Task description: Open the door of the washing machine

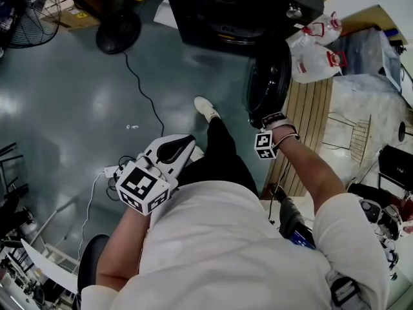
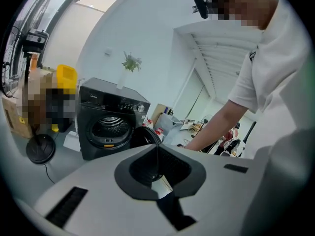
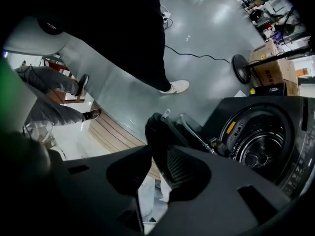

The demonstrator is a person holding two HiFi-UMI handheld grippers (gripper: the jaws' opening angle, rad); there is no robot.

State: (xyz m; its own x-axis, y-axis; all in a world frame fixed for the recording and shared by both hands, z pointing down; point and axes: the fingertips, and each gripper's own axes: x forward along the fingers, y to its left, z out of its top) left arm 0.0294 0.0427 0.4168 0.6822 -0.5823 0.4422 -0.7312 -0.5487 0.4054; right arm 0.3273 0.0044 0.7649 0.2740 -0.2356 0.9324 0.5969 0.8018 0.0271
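A glossy grey-green floor (image 1: pixel 77 108) fills the room, with a thin black cable (image 1: pixel 145 95) snaking across it from a round black fan base (image 1: pixel 118 31). A pale wooden slatted strip (image 1: pixel 310 128) runs along the right, and white plastic bags with red print (image 1: pixel 316 57) lie near its far end. The black front-loading washing machine (image 1: pixel 245 5) stands at the top of the head view. Its round black glass-fronted door (image 1: pixel 268 82) is swung out from the drum opening, edge-on to the person.

The black right gripper (image 3: pixel 156 154) points steeply down at that door. Its jaws stand partway apart and are clamped on the door's rim, which rises from between them against the ribbed pad (a sliver of pale floor shows lower in the gap).

The white left gripper (image 2: pixel 157 156) is held well apart from the machine, above the floor. Its jaws are together, meeting in a thin seam, with nothing between them.
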